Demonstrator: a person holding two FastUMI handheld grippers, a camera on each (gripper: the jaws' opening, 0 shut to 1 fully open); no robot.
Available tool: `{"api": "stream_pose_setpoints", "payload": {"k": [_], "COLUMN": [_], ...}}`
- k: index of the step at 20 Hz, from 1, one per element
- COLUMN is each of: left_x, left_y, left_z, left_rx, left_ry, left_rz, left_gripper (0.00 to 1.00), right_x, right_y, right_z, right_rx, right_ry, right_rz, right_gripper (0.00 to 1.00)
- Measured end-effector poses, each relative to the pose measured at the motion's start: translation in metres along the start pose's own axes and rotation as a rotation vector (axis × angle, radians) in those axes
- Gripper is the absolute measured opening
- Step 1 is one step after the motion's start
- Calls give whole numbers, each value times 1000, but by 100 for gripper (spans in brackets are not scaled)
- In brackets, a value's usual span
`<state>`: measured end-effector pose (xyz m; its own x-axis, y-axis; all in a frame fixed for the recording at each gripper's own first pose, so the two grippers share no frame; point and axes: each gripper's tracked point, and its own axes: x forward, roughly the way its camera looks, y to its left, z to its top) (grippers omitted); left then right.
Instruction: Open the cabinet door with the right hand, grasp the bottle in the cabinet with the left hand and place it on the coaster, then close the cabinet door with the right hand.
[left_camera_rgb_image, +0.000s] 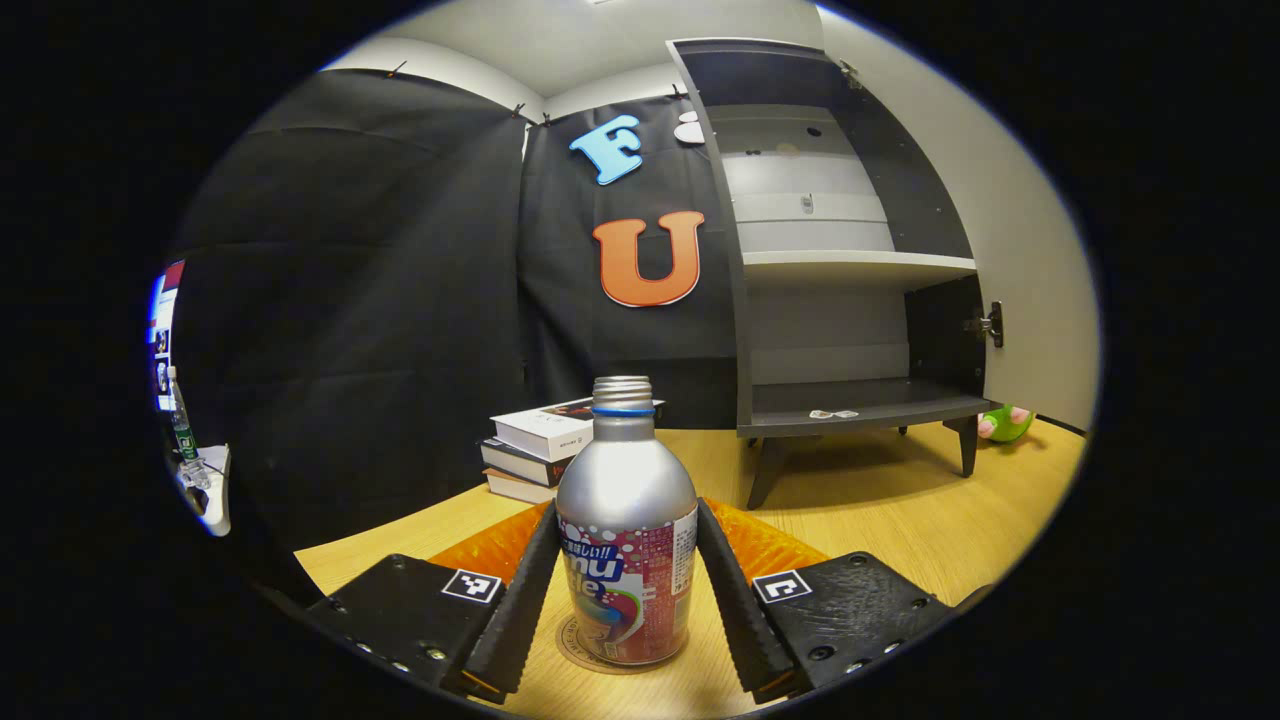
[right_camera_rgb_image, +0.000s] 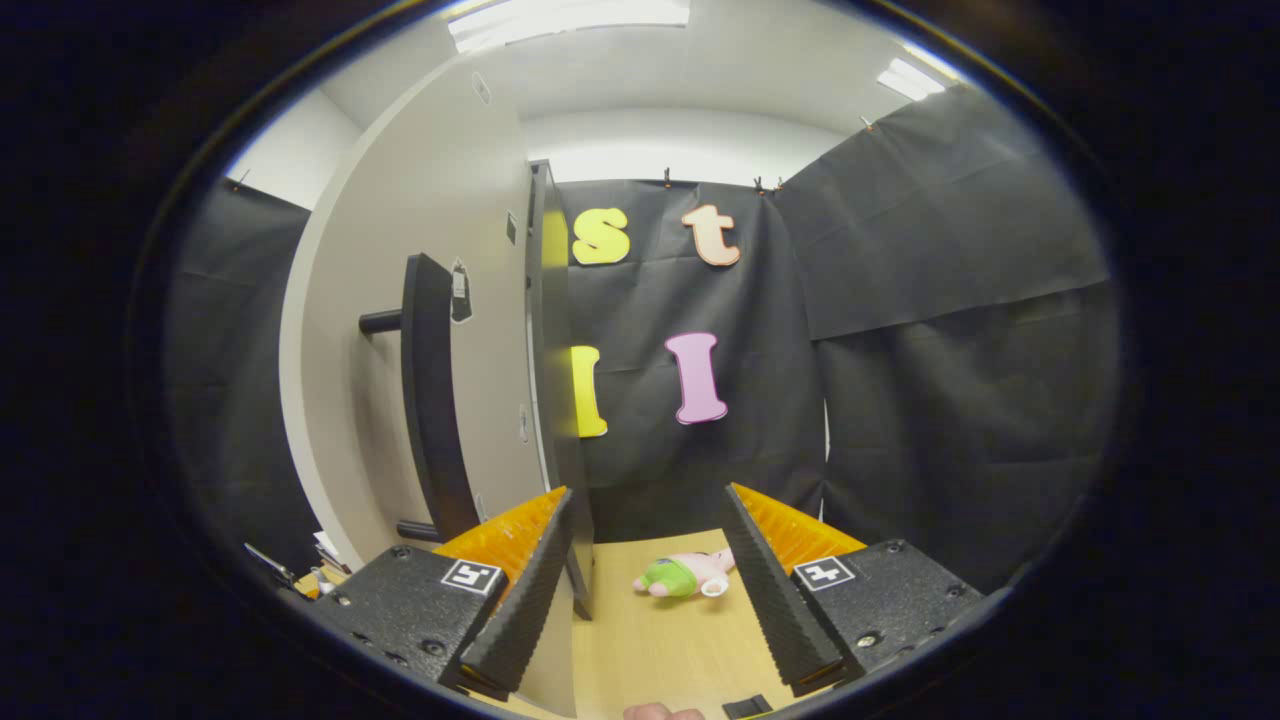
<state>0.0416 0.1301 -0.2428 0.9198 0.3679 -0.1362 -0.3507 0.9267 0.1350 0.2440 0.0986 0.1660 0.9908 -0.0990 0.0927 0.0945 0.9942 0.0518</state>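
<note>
Left gripper view: your left gripper (left_camera_rgb_image: 627, 590) sits at 6 o'clock, fingers spread narrowly either side of the silver aluminium bottle with the red-and-white printed label (left_camera_rgb_image: 627, 530). Both fingers flank the lower body very closely; whether they press or have just let go, you cannot tell. The bottle stands upright on the round brown cork coaster (left_camera_rgb_image: 578, 640) on the light wooden table (left_camera_rgb_image: 900, 510), so placement looks done. No cap is on the threaded neck, and a blue ring sits under the thread. Judging by the thin metal wall, it is stiff but dentable, smooth and a bit slippery, and likely light if empty. Take it at the straight labelled body, not the sloped shoulder. The label has large blue letters, partly cut off by the curve, so do not try to read them. At 2 o'clock stands the dark grey open cabinet with pale shelves (left_camera_rgb_image: 850, 265), with nothing big inside. A stack of books (left_camera_rgb_image: 535, 450) lies at 9 o'clock of the bottle.

Right gripper view: your right gripper (right_camera_rgb_image: 648, 590) is wide open, holding nothing. The beige cabinet door (right_camera_rgb_image: 470, 330) stands edge-on at 10 o'clock, its black bar handle (right_camera_rgb_image: 432, 400) just left of the left finger, not between them. You need to shift left to catch it. A pink-and-green plush toy (right_camera_rgb_image: 685, 575) lies on the table between the fingers, farther off.
</note>
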Motion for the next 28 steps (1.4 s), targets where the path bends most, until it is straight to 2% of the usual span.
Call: {"api": "stream_pose_setpoints", "payload": {"k": [1,2,3,4,11,12,13,17,18,19,20,22,23,24,25,26,28], "left_x": [4,6,6,6,0,-2,-5,-9,-8,-7,-7,-7,-8,-8,-9,-9,-14], "left_y": [3,6,6,6,12,12,11,9,10,10,11,10,10,11,12,12,14], "left_z": [-1,-1,-3,-6,-9,-9,-9,-10,-10,-12,-14,-19,-20,-18,-16,-10,5], "left_rx": [0,1,1,-2,0,-2,1,17,11,3,-2,-8,-7,-5,-4,-6,-9], "left_ry": [-1,-6,-4,3,-16,-19,-23,-26,-25,-18,-7,12,17,15,11,0,-24], "left_rz": [8,16,23,24,48,53,53,44,45,43,43,25,21,20,22,22,26], "left_gripper": [76,76,76,76,76,76,77,78,78,79,80,81,82,89,91,94,94], "right_x": [0,-1,-1,-2,-2,-3,-3,-3,-3,-3,-3,-3,-3,-4,-3,-3,-4], "right_y": [0,0,0,0,-2,-1,-1,-1,-1,-1,-1,-1,-1,-1,-1,-2,-2], "right_z": [0,0,0,0,2,1,1,1,1,2,2,3,2,2,2,2,2], "right_rx": [0,1,2,2,-17,-17,-15,-12,-17,-24,-31,-39,-39,-37,-34,-32,-31], "right_ry": [-1,0,0,1,1,1,1,2,0,-1,-2,-4,-4,-4,-4,-4,-4], "right_rz": [-2,-6,-10,-14,-33,-33,-33,-32,-32,-33,-34,-37,-37,-37,-37,-36,-35], "right_gripper": [92,92,87,92,92,87,91,92,87,87,91,91,87,87,92,87,87]}}
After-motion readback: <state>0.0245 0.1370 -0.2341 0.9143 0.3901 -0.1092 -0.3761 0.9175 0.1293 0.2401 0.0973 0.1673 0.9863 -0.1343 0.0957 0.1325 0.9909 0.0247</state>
